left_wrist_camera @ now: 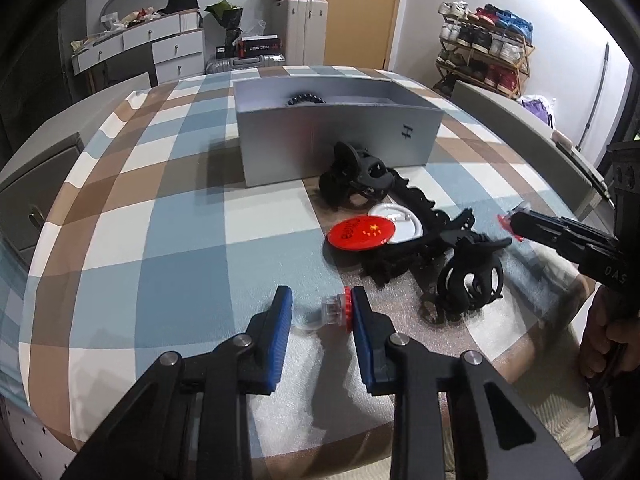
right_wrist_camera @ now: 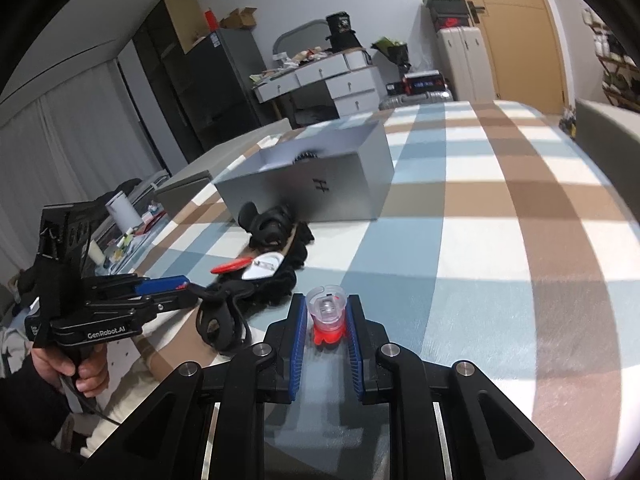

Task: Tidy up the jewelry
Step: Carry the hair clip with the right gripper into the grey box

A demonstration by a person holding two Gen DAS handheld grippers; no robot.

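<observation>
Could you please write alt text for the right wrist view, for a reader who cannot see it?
The right gripper is shut on a small clear-and-red piece above a checked tablecloth. To its left, the left gripper reaches toward a pile of black hair clips and a red badge, before an open grey box.

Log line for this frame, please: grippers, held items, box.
left gripper: open around clear-and-red piece | right gripper: shut on clear-and-red clip | grey box: open, dark bracelet inside
</observation>
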